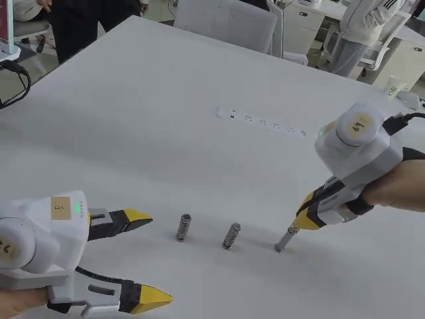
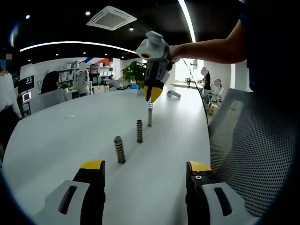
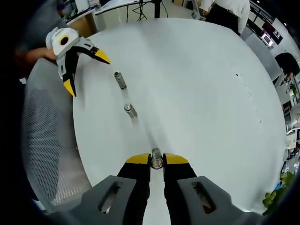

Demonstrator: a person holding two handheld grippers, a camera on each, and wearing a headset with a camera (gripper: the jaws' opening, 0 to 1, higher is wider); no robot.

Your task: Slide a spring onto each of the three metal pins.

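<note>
Three upright metal pins stand in a row on the white table (image 1: 166, 100). A spring sits on the first pin (image 1: 183, 227) (image 2: 119, 149) (image 3: 120, 79) and another on the second pin (image 1: 231, 235) (image 2: 139, 131) (image 3: 130, 110). My right gripper (image 1: 305, 220) (image 2: 152, 96) (image 3: 157, 160) is shut on a third spring (image 3: 157, 159) at the top of the third pin (image 1: 284, 240) (image 2: 150, 116). My left gripper (image 1: 149, 258) (image 2: 146, 166) (image 3: 84, 72) hangs open, left of the first pin, holding nothing.
A white power strip (image 1: 265, 123) lies flat farther back on the table. A black cable (image 1: 16, 86) crosses the left edge. Chairs (image 1: 229, 23) and people stand around the far side. A mesh chair (image 2: 253, 140) is close beside me.
</note>
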